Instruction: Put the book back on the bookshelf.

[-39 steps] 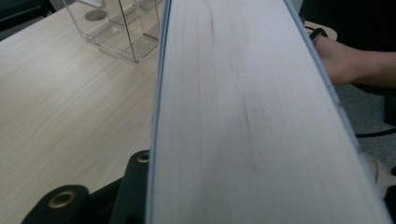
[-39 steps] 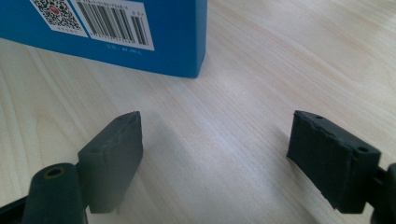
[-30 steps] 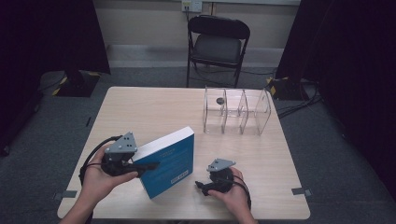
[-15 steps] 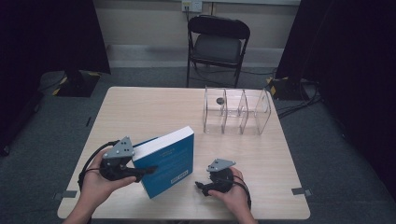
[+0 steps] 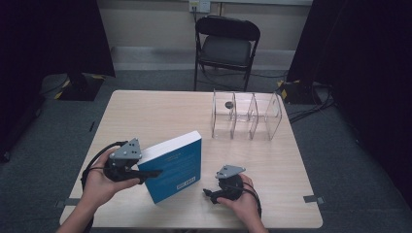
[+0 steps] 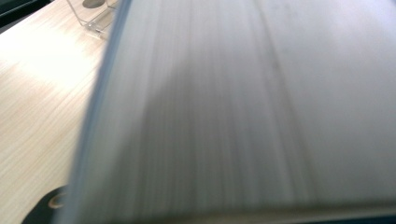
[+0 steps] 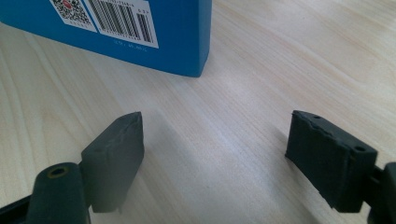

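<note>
One jaw pair has just closed: your left gripper now clamps the blue book by its page edge, tilted up off the table. Your right gripper rests wide open and empty, just beside the book's corner, so lifting looks next.

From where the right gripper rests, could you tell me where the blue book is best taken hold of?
Grip the blue book at its free right long edge, coming from the right: the left gripper is already clamped on its left edge, and the right gripper sits open beside it.
</note>
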Demonstrator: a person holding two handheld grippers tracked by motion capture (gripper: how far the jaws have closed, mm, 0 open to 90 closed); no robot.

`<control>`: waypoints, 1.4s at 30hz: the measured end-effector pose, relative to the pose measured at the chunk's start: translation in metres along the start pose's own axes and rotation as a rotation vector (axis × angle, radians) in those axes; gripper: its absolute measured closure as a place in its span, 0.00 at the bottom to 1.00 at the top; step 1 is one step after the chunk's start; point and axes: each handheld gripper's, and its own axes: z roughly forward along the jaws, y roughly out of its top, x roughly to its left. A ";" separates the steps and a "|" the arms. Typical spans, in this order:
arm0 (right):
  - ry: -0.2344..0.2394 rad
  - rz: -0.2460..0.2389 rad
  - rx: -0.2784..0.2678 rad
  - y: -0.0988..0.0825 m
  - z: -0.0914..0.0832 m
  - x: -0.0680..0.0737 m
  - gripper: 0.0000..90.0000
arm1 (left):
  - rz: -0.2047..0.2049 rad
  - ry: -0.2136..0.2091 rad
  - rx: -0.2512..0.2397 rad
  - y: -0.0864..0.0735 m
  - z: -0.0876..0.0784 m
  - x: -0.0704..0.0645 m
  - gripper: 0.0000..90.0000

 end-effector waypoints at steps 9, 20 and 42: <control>0.000 0.003 -0.001 0.000 0.000 0.000 0.21 | -0.045 -0.002 -0.062 -0.006 0.001 -0.002 0.65; 0.060 -0.023 0.058 0.008 0.000 0.000 0.21 | -0.081 0.032 -0.088 -0.017 -0.001 -0.003 0.45; 0.187 -0.131 0.113 0.063 -0.030 -0.008 0.23 | -0.141 0.051 -0.135 -0.039 -0.008 -0.001 0.30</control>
